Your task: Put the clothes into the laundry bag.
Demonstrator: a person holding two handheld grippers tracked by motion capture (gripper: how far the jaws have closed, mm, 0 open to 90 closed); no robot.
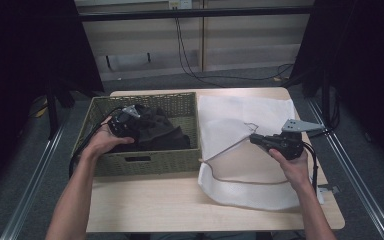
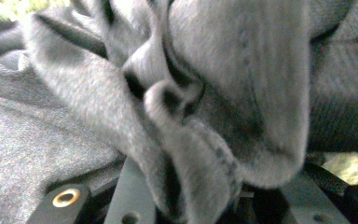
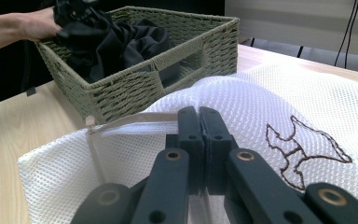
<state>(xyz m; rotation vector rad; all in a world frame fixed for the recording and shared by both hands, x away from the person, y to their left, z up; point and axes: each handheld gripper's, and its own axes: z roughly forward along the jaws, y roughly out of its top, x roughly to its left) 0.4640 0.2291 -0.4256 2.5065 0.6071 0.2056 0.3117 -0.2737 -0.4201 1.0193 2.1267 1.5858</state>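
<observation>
Dark cloth (image 1: 155, 131) in the wicker basket (image 1: 180, 102) smothers my left gripper (image 1: 125, 122), jaws clamped on a fold. Right gripper (image 3: 199, 135) clenched on the white mesh bag (image 1: 240, 112); pinch point unclear. Pale wood table (image 1: 145, 200), black drapes around.

2 black grippers (image 1: 260, 140) with grey plates, brass rivets, black cables.

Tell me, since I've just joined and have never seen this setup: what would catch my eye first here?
First, the green woven basket on the table's left side, heaped with dark clothing that the left gripper has bunched between its fingers. To the right lies a white mesh laundry bag with an embroidered brown outline; the right gripper is shut on its top layer near the drawstring edge.
</observation>
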